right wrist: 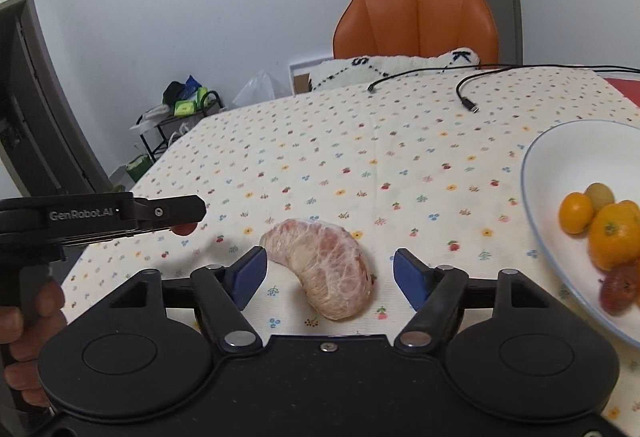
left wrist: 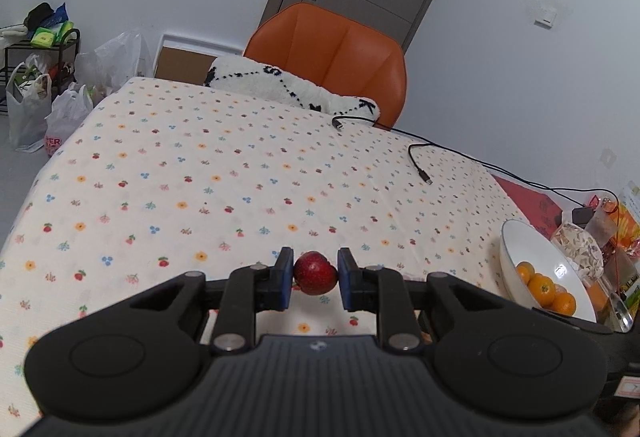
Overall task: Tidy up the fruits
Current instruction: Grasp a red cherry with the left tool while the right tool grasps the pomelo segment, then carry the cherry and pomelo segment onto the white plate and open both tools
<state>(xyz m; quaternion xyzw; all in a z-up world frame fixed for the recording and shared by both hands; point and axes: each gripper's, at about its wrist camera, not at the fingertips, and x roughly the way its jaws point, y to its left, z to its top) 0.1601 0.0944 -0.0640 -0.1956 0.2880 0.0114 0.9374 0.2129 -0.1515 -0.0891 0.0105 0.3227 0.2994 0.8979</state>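
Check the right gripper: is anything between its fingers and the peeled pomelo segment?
Nothing visible. The right gripper is open, and the pomelo segment lies on the tablecloth between its fingers. The white bowl sits off to the right.

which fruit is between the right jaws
The peeled pomelo segment, lying on the tablecloth between the open jaws. The oranges sit in the bowl; the left gripper holds the red fruit.

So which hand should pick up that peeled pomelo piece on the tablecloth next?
Right. The right claw is open with the pomelo piece lying between its fingers, and the bowl sits just to its right. The left claw is already shut on a red fruit.
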